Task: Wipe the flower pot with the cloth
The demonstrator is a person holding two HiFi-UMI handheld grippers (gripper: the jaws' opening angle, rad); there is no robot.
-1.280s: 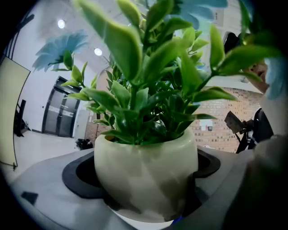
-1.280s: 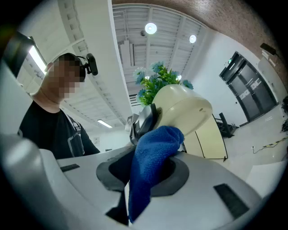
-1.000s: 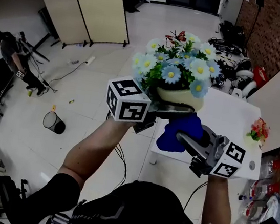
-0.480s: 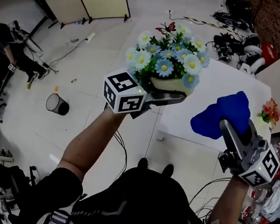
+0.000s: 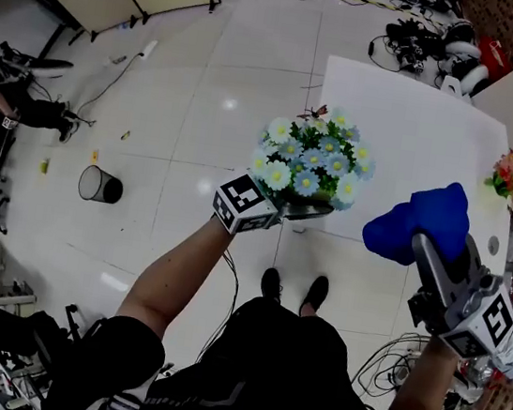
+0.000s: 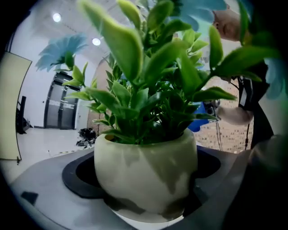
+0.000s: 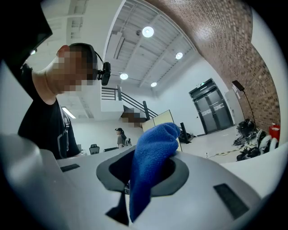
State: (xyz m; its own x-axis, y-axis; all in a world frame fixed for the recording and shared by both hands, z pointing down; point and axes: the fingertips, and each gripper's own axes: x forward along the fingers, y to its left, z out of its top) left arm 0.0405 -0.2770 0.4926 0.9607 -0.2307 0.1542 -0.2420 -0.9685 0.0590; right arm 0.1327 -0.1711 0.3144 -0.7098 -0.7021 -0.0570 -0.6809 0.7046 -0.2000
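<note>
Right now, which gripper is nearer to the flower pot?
Left. The left gripper is shut on the flower pot; the right gripper holds the blue cloth off to the pot's right, not touching it.

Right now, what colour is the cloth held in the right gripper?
Solid bright blue cloth, seen best in the right gripper view.

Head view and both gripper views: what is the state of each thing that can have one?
left gripper: shut on the flower pot.
right gripper: shut on the cloth.
flower pot: held up, not touched by the cloth.
cloth: bunched, sticking out past the gripper.
waste bin: upright on the floor.
</note>
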